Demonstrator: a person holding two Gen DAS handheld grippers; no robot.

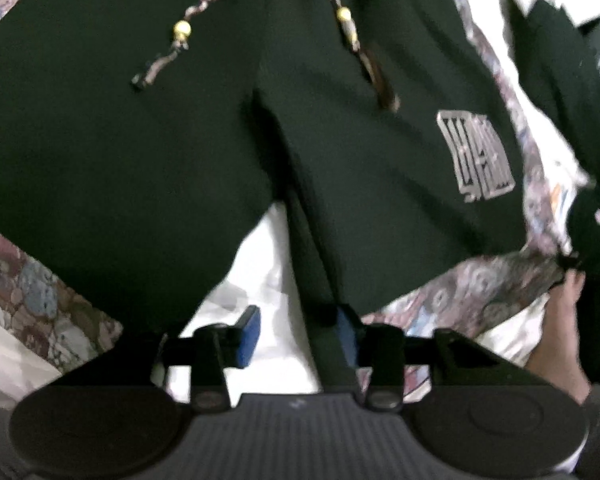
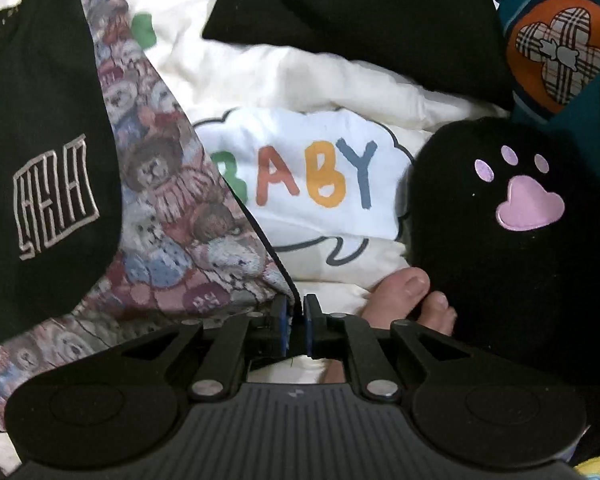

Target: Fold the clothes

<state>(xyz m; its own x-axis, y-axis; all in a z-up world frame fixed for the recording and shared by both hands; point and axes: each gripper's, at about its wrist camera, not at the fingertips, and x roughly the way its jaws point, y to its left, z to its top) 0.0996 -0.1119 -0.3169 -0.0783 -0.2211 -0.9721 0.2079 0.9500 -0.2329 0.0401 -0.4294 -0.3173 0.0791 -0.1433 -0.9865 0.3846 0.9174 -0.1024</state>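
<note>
Black shorts (image 1: 180,152) lie flat on a bear-print cloth (image 2: 156,216) on the bed, probably spread out for folding. Left tool (image 1: 296,336) is apart, a hem strip loose between its pads. Right tool (image 2: 296,324) is barely apart, clamping nothing at the cloth's edge.

Black drawstring shorts (image 1: 180,140) spread flat, logo up.

Home bedroom, white "BABY" print bedding (image 2: 312,184), paw-print plush (image 2: 512,216), scattered clothes
</note>
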